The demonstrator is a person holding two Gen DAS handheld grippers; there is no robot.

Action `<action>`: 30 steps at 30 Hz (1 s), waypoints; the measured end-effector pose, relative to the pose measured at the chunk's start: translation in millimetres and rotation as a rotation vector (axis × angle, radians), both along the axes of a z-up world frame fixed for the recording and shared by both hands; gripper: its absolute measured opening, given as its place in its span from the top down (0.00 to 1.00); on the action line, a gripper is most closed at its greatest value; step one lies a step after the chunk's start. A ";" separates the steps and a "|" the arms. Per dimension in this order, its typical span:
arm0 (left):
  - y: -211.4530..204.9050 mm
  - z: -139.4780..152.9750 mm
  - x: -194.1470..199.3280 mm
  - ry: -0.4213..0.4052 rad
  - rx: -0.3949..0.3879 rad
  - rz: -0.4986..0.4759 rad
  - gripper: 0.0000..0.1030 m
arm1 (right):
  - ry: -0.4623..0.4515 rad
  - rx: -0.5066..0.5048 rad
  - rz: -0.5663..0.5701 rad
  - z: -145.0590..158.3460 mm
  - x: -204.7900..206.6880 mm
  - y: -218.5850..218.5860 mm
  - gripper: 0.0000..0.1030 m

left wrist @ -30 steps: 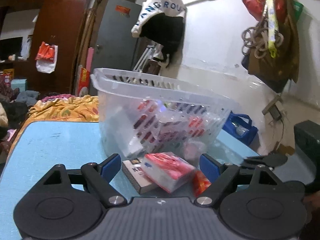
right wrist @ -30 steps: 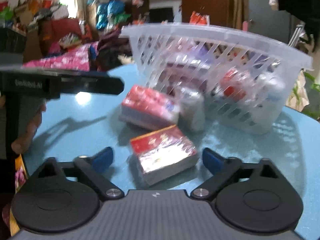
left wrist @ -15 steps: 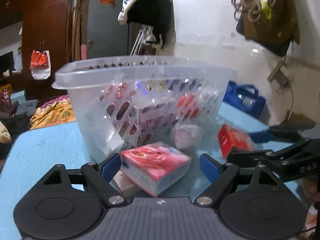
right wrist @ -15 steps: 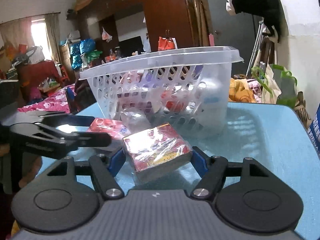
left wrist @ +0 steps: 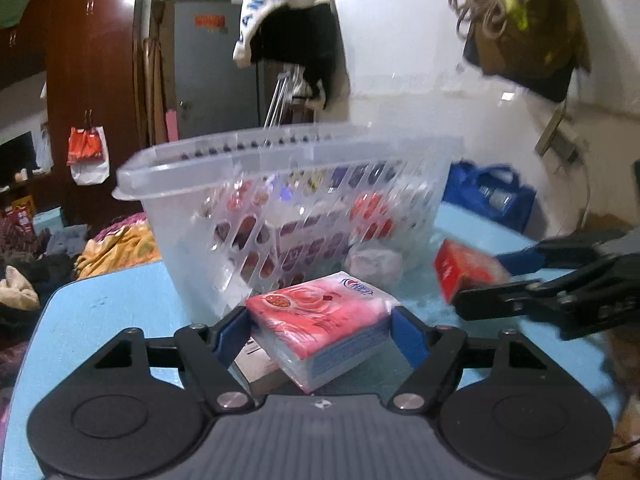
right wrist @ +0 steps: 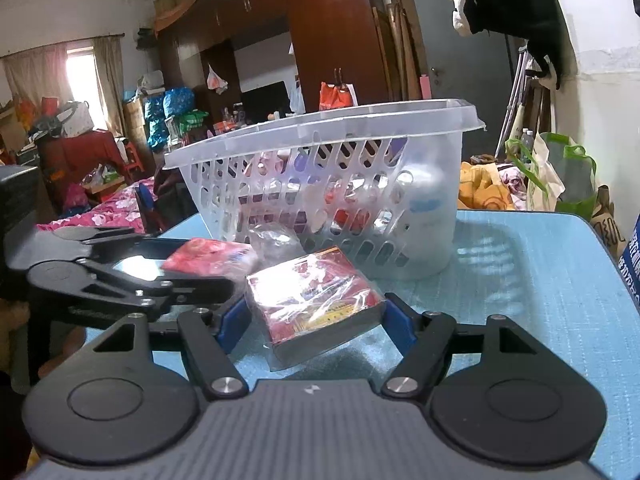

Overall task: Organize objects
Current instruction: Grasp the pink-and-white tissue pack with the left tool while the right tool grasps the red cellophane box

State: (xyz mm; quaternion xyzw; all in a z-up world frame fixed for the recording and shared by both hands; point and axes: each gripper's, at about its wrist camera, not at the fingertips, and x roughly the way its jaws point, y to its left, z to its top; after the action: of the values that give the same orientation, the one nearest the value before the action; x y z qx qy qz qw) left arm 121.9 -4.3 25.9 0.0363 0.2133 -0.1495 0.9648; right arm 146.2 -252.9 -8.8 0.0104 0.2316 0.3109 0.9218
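My left gripper point(left wrist: 320, 320) is shut on a red and pink tissue pack point(left wrist: 320, 320) and holds it lifted in front of the clear plastic basket point(left wrist: 288, 160). My right gripper point(right wrist: 314, 314) is shut on a red plastic-wrapped box point(right wrist: 314, 300), also lifted off the blue table point(right wrist: 540, 280). The basket point(right wrist: 320, 132) holds several items. The right gripper with its red box point(left wrist: 464, 272) shows at the right of the left wrist view. The left gripper with the tissue pack point(right wrist: 208, 256) shows at the left of the right wrist view.
A small clear-wrapped bundle point(left wrist: 374, 262) lies against the basket's front wall, also in the right wrist view point(right wrist: 276, 240). A flat dark-edged box point(left wrist: 256, 368) lies on the table under the tissue pack. A blue bag point(left wrist: 488, 196) stands beyond the table.
Both grippers closed on their items: the left on the tissue pack, the right on the red box. Both items have been lifted off the table in front of the basket.
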 end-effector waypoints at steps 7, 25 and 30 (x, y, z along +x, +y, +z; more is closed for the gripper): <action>20.3 7.0 -21.2 -0.116 -0.132 -0.010 0.23 | -0.026 0.013 -0.008 1.2 -4.3 -1.6 0.29; 37.7 1.6 -27.8 -0.157 -0.234 -0.026 0.23 | -0.123 0.099 -0.085 5.1 -14.5 -13.0 0.29; 39.3 0.5 -29.6 -0.163 -0.234 -0.018 0.23 | -0.141 0.101 -0.097 5.5 -16.8 -13.1 0.29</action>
State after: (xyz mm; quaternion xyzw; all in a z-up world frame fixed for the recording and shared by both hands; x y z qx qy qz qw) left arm 92.3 35.0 26.4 -0.0624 0.1148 -0.1786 0.9752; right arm 129.4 -266.1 -3.2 0.0463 0.1496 0.2773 0.9480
